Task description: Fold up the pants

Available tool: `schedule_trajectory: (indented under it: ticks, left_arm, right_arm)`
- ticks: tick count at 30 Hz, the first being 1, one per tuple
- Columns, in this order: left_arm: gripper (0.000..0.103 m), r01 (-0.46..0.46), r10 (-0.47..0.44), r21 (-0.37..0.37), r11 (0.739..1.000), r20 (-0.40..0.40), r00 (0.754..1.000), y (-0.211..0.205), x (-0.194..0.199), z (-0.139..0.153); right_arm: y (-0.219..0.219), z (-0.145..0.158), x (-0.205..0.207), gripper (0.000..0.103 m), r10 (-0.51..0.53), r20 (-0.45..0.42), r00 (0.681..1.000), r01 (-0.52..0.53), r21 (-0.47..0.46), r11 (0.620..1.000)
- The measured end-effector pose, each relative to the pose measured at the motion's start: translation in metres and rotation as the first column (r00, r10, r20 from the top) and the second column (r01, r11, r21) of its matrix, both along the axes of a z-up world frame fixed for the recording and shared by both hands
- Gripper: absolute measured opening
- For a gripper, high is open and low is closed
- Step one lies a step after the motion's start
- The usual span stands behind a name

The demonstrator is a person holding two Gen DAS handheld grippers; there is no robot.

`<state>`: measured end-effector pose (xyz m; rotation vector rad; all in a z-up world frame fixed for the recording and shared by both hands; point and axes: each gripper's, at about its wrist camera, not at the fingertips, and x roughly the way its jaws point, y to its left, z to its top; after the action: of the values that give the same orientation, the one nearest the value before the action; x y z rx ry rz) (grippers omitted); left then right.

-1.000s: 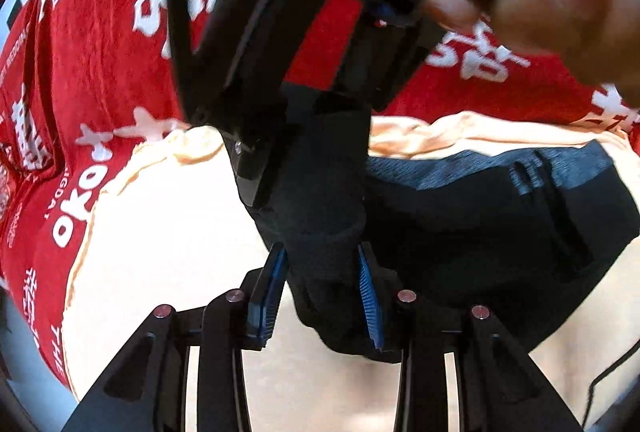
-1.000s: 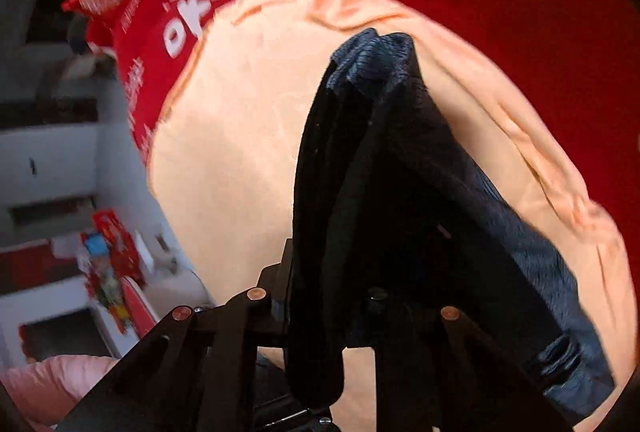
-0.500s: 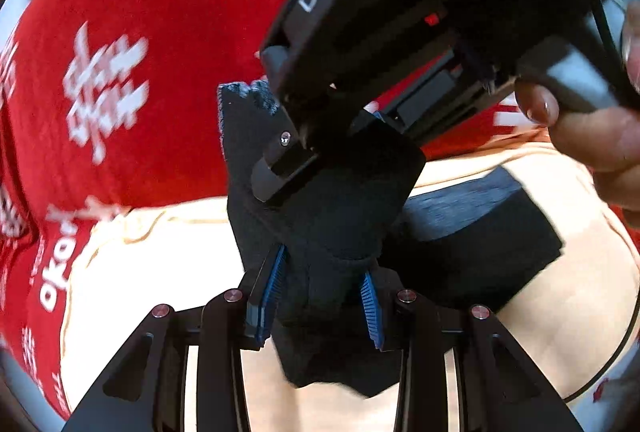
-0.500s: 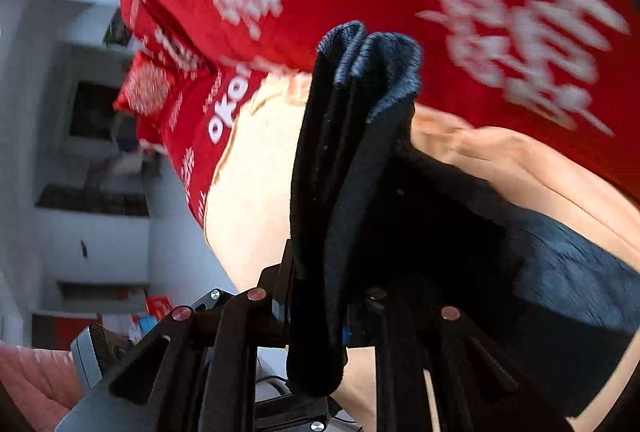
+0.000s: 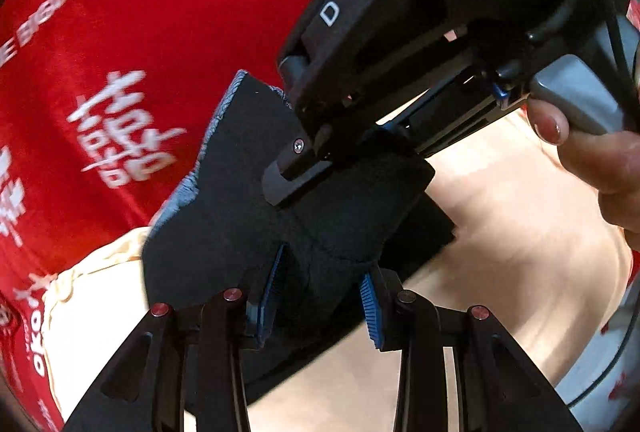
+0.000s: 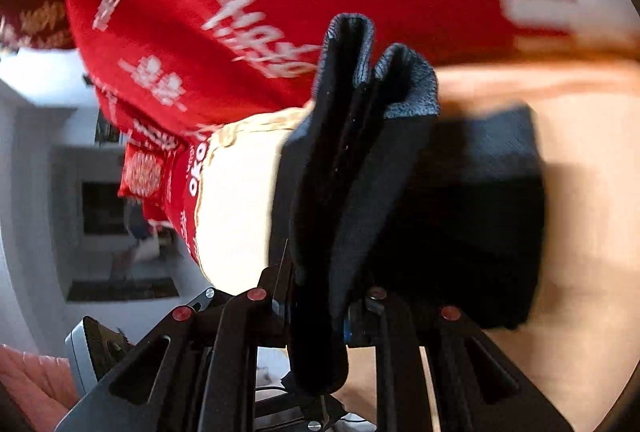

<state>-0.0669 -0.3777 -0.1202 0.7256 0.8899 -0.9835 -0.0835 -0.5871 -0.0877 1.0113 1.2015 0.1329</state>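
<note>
Red bedding (image 5: 132,32) with white lettering behind, pale peach sheet (image 5: 520,232) below, both stretching ahead of the two tools. Dark pants (image 5: 224,200) lifted off the sheet at one end, bunched into a thick doubled fold, the rest trailing down onto the peach sheet ahead and to the right of the right gripper (image 6: 316,316). Left gripper (image 5: 320,292) narrowed on a wad of the dark cloth, blue pads (image 5: 272,288) pressing it from both sides. Right gripper nearly closed, pinching several stacked layers that stand up straight ahead of its fingers, ribbed edge (image 6: 404,88) uppermost. Seen from the left wrist, right gripper just ahead and above, its black fingertip (image 5: 288,172) touching the same fold, a hand (image 5: 592,152) on its grey handle at upper right. Both grips close together on one short edge, so neither hand clearly nearer; long axis of the garment running away from the held edge, across the sheet to the right. Judged from this: mid-fold, held end being carried over the part lying flat. Next move likely turns on bringing the held edge down square over the far end, keeping both pinches level so layers do not slip or skew. View blurred, exact edge alignment not readable.
</note>
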Motion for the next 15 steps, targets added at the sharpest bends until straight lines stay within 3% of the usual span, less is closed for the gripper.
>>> schedule_trajectory:
  ticks: [7,9,11,13,14,15]
  left_arm:
    - [0.038,0.017,-0.013,0.091,0.996,-0.049,0.999,-0.014,-0.008,-0.035]
    - [0.055,0.004,0.006,0.115,0.993,-0.089,0.996,-0.01,-0.004,-0.04]
    - [0.055,-0.007,0.022,0.116,0.993,-0.127,0.992,-0.003,0.0,-0.042]
    - [0.065,-0.014,0.03,0.129,0.992,-0.124,0.992,0.004,0.002,-0.038]
    - [0.077,-0.035,0.051,0.133,0.991,-0.118,0.992,0.007,0.004,-0.035]
    - [0.078,-0.058,0.074,0.129,0.99,-0.129,0.989,0.012,0.008,-0.032]
  right_arm:
    - [-0.02,-0.049,-0.026,0.019,-0.079,-0.073,0.994,0.081,0.021,0.997]
    - [-0.02,-0.055,-0.028,0.02,-0.08,-0.088,0.993,0.08,-0.003,0.997]
    - [-0.019,-0.06,-0.028,0.021,-0.079,-0.103,0.992,0.079,-0.004,0.997]
    - [-0.019,-0.062,-0.033,0.022,-0.08,-0.119,0.99,0.079,-0.019,0.997]
    - [-0.019,-0.063,-0.033,0.022,-0.083,-0.122,0.989,0.081,-0.021,0.997]
    - [-0.019,-0.062,-0.035,0.022,-0.083,-0.122,0.989,0.081,-0.024,0.996]
